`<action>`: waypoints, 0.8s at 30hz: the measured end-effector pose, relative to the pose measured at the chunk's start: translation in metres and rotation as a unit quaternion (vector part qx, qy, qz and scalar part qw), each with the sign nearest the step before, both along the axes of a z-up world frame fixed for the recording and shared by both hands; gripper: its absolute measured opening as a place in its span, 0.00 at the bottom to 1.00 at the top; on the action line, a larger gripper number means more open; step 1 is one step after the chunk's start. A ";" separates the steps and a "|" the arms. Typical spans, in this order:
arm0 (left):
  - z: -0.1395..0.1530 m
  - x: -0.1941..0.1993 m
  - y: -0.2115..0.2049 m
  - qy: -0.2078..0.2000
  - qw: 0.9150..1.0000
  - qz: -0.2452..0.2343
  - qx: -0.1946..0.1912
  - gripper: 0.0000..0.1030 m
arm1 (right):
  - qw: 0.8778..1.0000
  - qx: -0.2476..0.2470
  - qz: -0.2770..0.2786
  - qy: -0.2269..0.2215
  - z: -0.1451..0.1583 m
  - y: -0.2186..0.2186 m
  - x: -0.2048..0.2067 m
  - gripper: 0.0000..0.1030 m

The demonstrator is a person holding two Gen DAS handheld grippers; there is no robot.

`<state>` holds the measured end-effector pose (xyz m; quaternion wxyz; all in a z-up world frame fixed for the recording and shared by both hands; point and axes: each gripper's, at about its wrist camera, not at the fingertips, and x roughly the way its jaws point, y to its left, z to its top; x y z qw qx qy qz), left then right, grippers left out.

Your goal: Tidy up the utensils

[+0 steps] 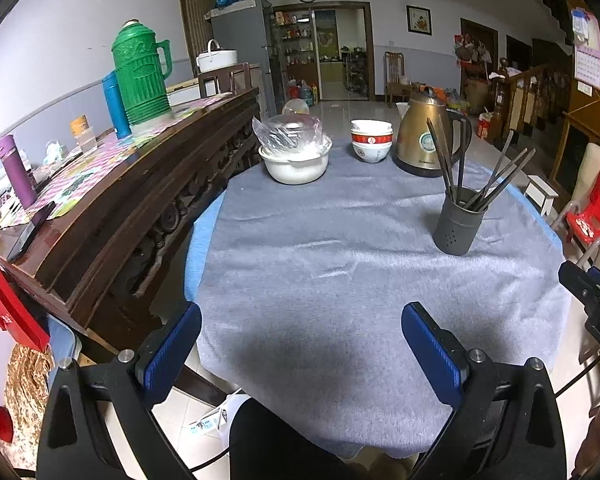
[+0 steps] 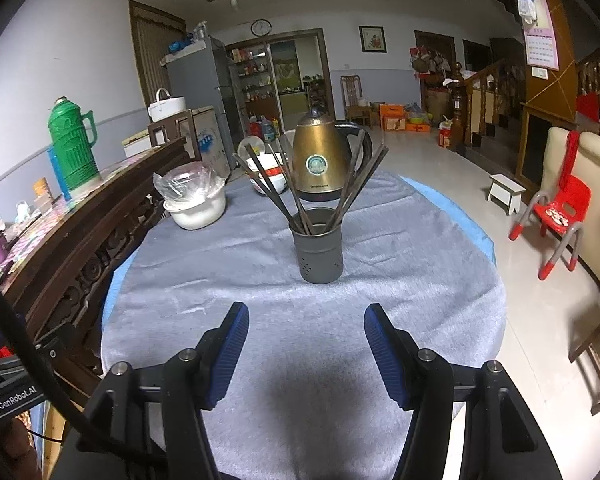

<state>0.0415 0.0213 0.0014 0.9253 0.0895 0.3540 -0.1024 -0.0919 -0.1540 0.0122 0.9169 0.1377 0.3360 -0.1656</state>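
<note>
A dark grey perforated utensil holder (image 1: pixel 459 220) (image 2: pixel 318 246) stands upright on the grey tablecloth (image 1: pixel 340 260) (image 2: pixel 260 280). Several dark chopsticks (image 1: pixel 446 164) (image 2: pixel 272 196) stand in it, fanned out. My left gripper (image 1: pixel 302 320) is open and empty, over the near part of the cloth, well short and left of the holder. My right gripper (image 2: pixel 306 322) is open and empty, directly in front of the holder with a gap between them. The right gripper's body shows at the right edge of the left wrist view (image 1: pixel 592 296).
A gold kettle (image 1: pixel 426 136) (image 2: pixel 322 160), stacked red-and-white bowls (image 1: pixel 371 140) and a white bowl with plastic bags (image 1: pixel 294 152) (image 2: pixel 194 204) stand at the table's far side. A dark wooden sideboard (image 1: pixel 140 184) (image 2: pixel 80 232) with thermoses runs along the left. A red child's chair (image 2: pixel 556 216) stands right.
</note>
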 end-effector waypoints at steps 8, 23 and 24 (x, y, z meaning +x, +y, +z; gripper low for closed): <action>-0.004 0.013 -0.010 0.010 1.000 0.000 0.008 0.97 | 1.000 0.012 -0.006 0.011 -0.010 -0.013 0.014 0.62; 0.013 0.032 -0.035 0.005 1.000 0.002 0.016 0.97 | 1.000 0.016 -0.010 -0.015 0.008 -0.037 0.031 0.62; 0.015 0.033 -0.039 0.003 1.000 0.001 0.017 0.97 | 1.000 0.015 -0.011 -0.019 0.011 -0.040 0.032 0.62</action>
